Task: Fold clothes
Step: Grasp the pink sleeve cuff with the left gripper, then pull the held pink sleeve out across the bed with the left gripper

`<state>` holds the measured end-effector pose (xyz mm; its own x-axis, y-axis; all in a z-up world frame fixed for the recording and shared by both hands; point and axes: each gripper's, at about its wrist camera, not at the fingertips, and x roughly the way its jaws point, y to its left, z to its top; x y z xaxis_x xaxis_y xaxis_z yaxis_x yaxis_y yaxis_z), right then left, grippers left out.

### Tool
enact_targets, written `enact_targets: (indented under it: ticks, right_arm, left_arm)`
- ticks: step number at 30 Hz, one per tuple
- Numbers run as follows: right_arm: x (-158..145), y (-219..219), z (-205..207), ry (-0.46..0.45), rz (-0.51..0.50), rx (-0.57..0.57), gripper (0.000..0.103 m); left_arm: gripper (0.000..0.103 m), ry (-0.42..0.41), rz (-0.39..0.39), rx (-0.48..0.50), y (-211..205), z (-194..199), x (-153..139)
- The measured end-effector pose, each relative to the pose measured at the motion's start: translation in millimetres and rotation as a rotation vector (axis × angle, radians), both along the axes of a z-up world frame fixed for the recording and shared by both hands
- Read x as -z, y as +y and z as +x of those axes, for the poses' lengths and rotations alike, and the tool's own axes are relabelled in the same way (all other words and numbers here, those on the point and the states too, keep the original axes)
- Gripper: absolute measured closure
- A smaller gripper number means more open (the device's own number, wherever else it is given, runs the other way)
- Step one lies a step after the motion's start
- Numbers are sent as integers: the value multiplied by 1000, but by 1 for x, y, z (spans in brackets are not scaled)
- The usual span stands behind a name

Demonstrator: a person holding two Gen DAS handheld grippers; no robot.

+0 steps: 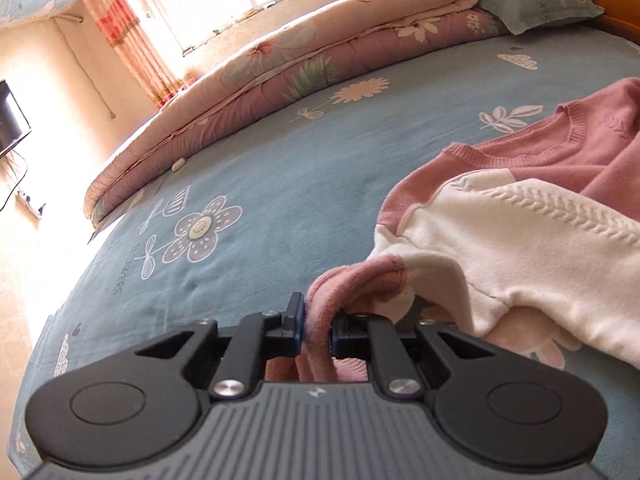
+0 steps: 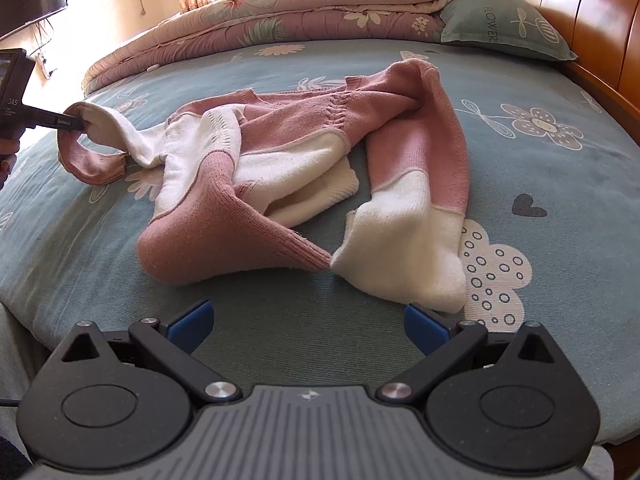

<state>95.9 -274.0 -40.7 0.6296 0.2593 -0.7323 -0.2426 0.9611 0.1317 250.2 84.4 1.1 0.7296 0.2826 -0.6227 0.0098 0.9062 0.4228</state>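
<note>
While right gripper (image 2: 307,326) gapes low, left gripper (image 1: 316,320) — seemingly raised — pinches sweater cuff (image 1: 340,284).

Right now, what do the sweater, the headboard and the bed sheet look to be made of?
Sweater: soft knit, likely wool or acrylic; ribbed cuffs and cable stitches show, matte pink and cream. Headboard: wood or wood veneer, glossy varnish with window glare on its panels. Bed sheet: woven cloth, probably cotton, matte blue with printed flowers; fibre uncertain.
</note>
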Motion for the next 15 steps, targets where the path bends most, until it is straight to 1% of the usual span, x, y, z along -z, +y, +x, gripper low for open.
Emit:
enact_targets:
  ticks: [2,3,5,8,10,11,13,15]
  right_arm:
    - [-1,3,-1,1,-7,-6,0]
    - [-1,3,-2,0,-9,-7,0]
    - [-2,3,-3,0,-13,-5,0]
    - [-4,0,-5,-2,-14,8,0]
    - [-5,-3,-6,-4,-14,18,0]
    - [-5,-5,-6,-3,-13,22,0]
    - [-4,-8,-7,-1,-10,29,0]
    - [-3,-8,-7,1,-7,30,0]
  left_arm:
    - [91,14,-17,77,-23,3,7]
    - [87,21,-25,116,-35,5,10]
    - [84,55,-52,178,-55,10,19]
    - [72,101,-69,264,-79,10,33]
    - [62,117,-80,299,-88,6,37]
    - [57,124,-99,305,-87,2,37]
    - [56,138,-139,318,-84,-7,35]
    - [55,139,-181,307,-74,-18,29]
